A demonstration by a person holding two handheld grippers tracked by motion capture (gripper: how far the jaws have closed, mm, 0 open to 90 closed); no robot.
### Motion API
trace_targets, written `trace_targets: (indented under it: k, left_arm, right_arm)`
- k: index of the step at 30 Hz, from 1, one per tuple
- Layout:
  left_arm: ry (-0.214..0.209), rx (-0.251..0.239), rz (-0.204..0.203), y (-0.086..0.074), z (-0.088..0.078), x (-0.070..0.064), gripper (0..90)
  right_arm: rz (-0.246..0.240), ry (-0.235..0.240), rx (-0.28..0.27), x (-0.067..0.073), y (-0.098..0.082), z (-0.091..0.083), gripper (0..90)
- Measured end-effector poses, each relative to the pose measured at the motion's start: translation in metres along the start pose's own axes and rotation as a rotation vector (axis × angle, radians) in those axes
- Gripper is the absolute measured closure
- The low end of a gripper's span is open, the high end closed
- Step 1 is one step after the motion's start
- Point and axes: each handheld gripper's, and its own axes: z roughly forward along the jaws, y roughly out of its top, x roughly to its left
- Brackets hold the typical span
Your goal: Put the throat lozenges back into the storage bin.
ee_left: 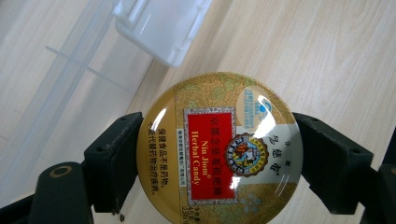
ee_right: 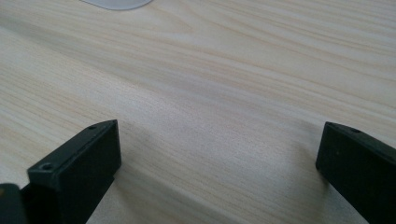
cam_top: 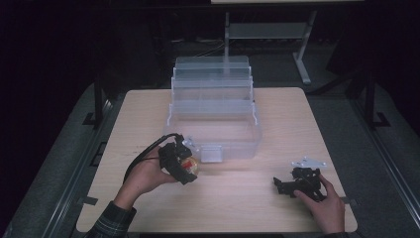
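A round gold and red herbal candy tin (ee_left: 219,147) sits clamped between the two black jaws of my left gripper (ee_left: 219,154). In the high view that gripper (cam_top: 184,166) holds the tin (cam_top: 190,166) just above the wooden table, close to the front left corner of a clear plastic box (cam_top: 214,130). My right gripper (cam_top: 281,184) rests low at the table's front right. Its jaws stand wide apart in the right gripper view (ee_right: 217,158) with only bare wood between them.
The clear box has its tiered lid folded open toward the back, and its white latch (ee_left: 161,28) lies just ahead of the tin. The wooden table (cam_top: 277,119) has free room in the middle front. Dark floor and a metal stand (cam_top: 302,54) lie beyond it.
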Motion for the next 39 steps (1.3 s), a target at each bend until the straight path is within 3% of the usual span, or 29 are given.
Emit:
trace_targets:
  k: [21,39]
  left_arm:
    - [0.001,-0.030,0.020,0.029,-0.019,0.010,19.5]
    - [0.019,-0.067,-0.032,0.046,-0.031,0.033,19.6]
  right_arm:
    - [0.000,0.000,0.000,0.000,0.000,0.000,0.0]
    - [-0.001,0.001,0.000,0.000,0.000,0.000,0.0]
